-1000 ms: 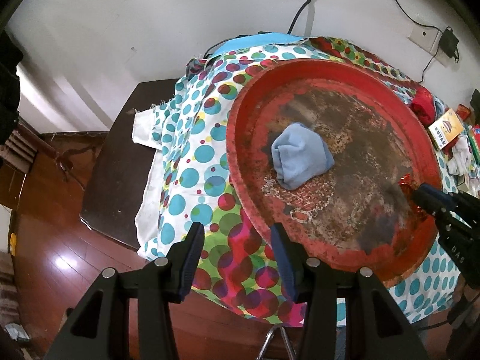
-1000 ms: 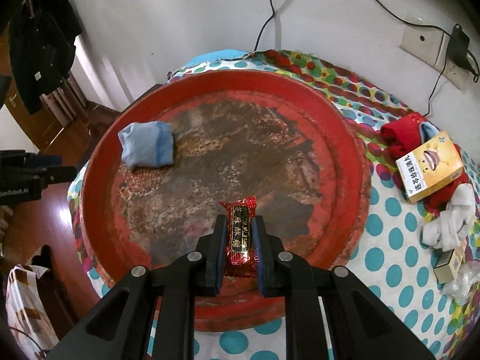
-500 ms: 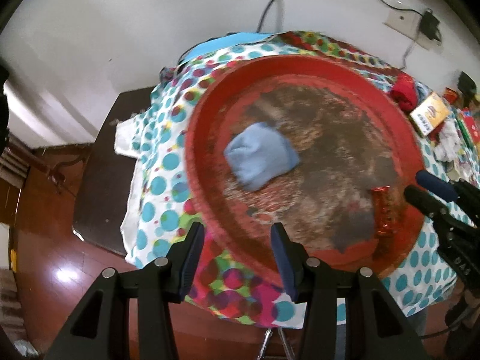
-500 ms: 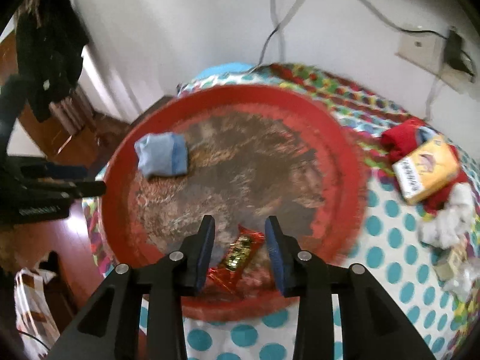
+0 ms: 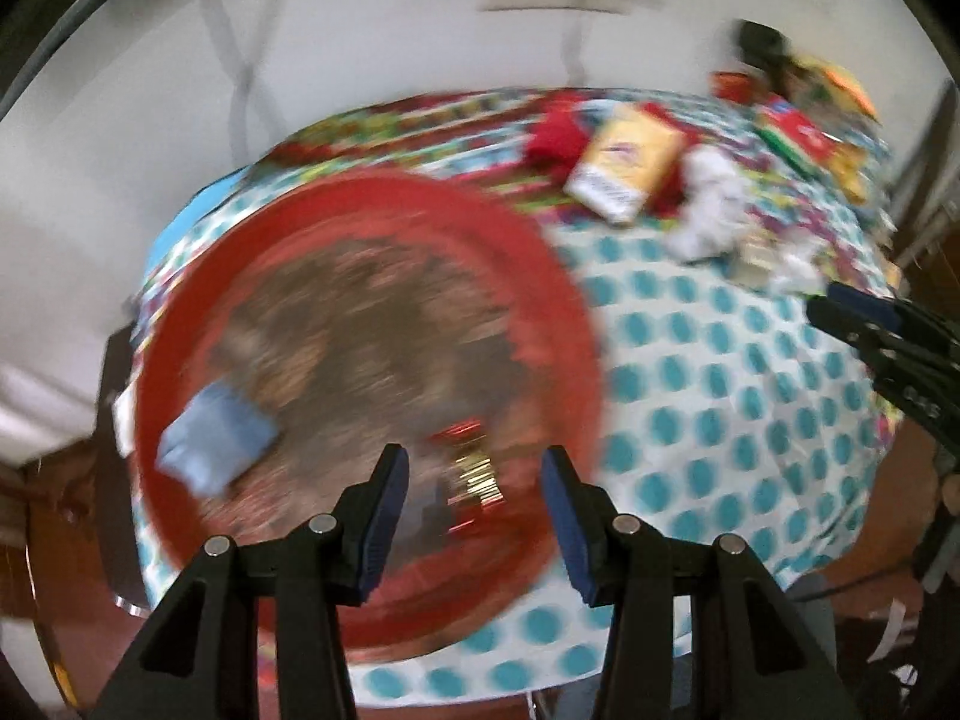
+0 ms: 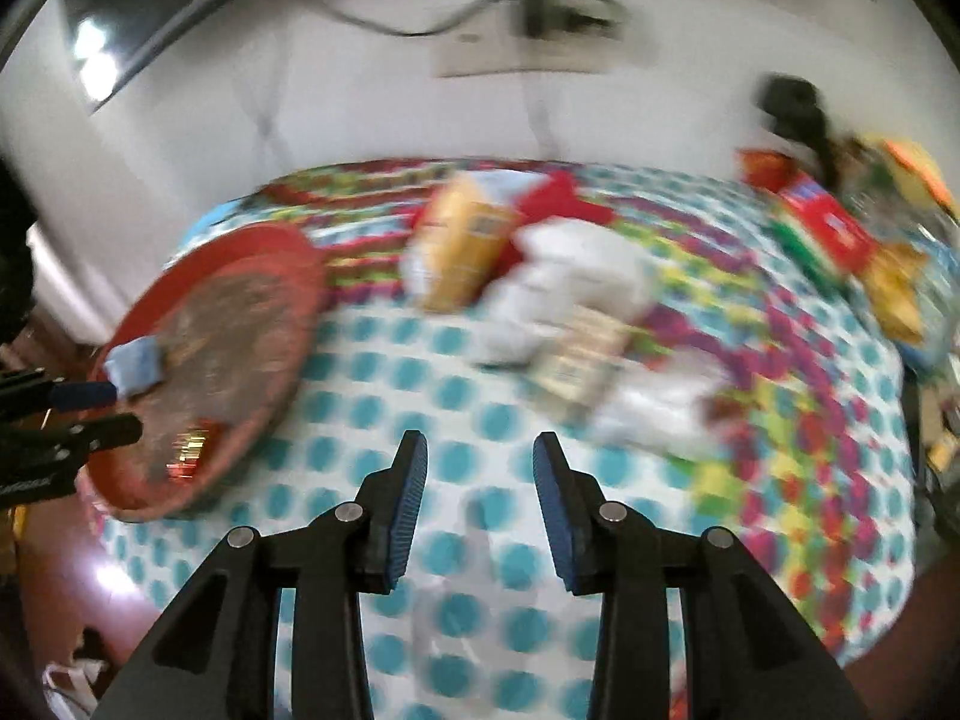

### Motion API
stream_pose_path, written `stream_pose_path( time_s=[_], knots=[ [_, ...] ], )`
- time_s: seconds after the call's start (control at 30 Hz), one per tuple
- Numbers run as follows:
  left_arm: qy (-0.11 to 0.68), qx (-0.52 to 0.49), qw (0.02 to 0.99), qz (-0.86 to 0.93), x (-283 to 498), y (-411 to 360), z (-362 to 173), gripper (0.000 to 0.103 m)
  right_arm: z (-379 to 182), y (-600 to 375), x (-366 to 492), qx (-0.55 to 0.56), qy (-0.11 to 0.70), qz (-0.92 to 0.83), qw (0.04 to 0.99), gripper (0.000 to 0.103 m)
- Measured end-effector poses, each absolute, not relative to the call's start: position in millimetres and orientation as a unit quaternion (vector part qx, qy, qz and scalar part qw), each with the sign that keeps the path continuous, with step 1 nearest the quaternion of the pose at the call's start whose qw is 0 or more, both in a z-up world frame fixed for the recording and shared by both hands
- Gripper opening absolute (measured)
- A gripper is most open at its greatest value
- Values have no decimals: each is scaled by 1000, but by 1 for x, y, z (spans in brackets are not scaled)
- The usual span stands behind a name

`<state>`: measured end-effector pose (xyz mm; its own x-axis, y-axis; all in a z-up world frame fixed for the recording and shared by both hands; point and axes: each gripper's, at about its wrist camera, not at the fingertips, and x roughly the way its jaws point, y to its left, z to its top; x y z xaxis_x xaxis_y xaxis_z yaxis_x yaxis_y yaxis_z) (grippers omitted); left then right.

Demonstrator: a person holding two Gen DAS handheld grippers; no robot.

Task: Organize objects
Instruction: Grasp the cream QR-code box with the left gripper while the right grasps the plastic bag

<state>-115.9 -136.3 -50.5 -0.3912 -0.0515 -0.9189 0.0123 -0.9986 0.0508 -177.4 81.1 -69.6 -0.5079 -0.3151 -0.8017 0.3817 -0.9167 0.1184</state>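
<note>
A round red tray (image 5: 558,324) lies on the dotted tablecloth; it also shows in the right wrist view (image 6: 303,288). In it lie a folded blue cloth (image 5: 213,441) and a red-and-gold snack packet (image 5: 471,474). My left gripper (image 5: 474,480) is open and empty, hovering over the tray's near side with the packet between its fingers' lines. My right gripper (image 6: 477,474) is open and empty above the bare cloth right of the tray. Both views are blurred by motion.
A yellow box (image 5: 624,165) on a red cloth (image 5: 555,132), a white cloth (image 6: 576,282), a small box (image 6: 576,360) and red packets (image 6: 828,228) crowd the table's far right. A wall socket with cables (image 6: 534,42) is behind. Wooden floor lies left.
My right gripper let go of the snack packet in the tray, opened and swung right over the tablecloth. My left gripper swung right across the tray toward the packet.
</note>
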Motion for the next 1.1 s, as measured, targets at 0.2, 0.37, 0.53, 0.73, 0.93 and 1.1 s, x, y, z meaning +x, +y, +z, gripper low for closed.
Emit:
stream_pose_path(
  time_s=[0.2,0.37,0.53,0.73,0.93,1.1],
  knots=[
    [-32,560,-61,-826,-148,-65,-61,47,-85,125,-195,461,19,-871,167,40],
    [-24,571,-111,-813,-174,-24,-77,47,-96,134,-211,455,19,-875,164,54],
    [-12,584,-123,-802,-200,-4,-95,47,-110,135,-234,456,14,-872,178,61],
    [-9,590,-125,-798,-224,12,-105,47,-122,149,-245,448,1,-875,185,44],
    [-8,586,-139,-798,-239,33,-107,47,-120,185,-233,441,-25,-879,178,44],
    [-13,588,-132,-798,-255,46,-111,47,-124,200,-226,446,-55,-873,190,44]
  ],
)
